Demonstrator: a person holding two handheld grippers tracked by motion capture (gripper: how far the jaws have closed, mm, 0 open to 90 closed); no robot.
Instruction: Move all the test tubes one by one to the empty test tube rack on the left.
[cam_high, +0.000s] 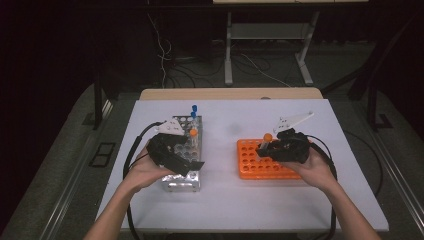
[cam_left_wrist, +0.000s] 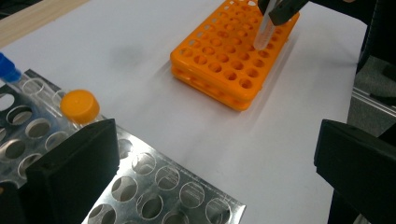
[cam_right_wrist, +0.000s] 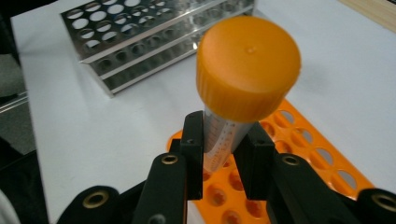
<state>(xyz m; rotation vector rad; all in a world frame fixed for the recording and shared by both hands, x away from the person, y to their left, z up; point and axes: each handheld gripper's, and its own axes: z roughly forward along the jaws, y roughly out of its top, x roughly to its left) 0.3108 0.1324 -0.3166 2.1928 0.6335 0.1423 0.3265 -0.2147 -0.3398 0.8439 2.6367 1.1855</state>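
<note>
Right now the right gripper (cam_right_wrist: 218, 154) has its fingers (cam_right_wrist: 192, 140) clamped on the clear body of an orange-capped tube (cam_right_wrist: 243, 84), gripping just under the cap so the lower part hangs free. In the left gripper view that tube's tip (cam_left_wrist: 262, 37) sits over a hole near the far side of the orange rack (cam_left_wrist: 229, 65), tilted a little. I cannot tell whether the tip has entered the hole. Holding it high on the body makes sense: the fingers stay clear of the rack's top while the tube goes down.

Over on the other side, the left gripper (cam_high: 172, 152) rests above the metal rack (cam_high: 187, 165), its fingers (cam_left_wrist: 74, 172) spread wide with nothing between them. A second orange-capped tube (cam_left_wrist: 80, 106) stands in that metal rack just beyond the left finger, and a blue-capped tube (cam_left_wrist: 8, 70) stands farther back. My guess is that the left hand is steadying itself near the next tube to lift.

Both racks sit apart on the white table (cam_high: 225, 200), each squarely in front of its own hand, which keeps the reaches short.
</note>
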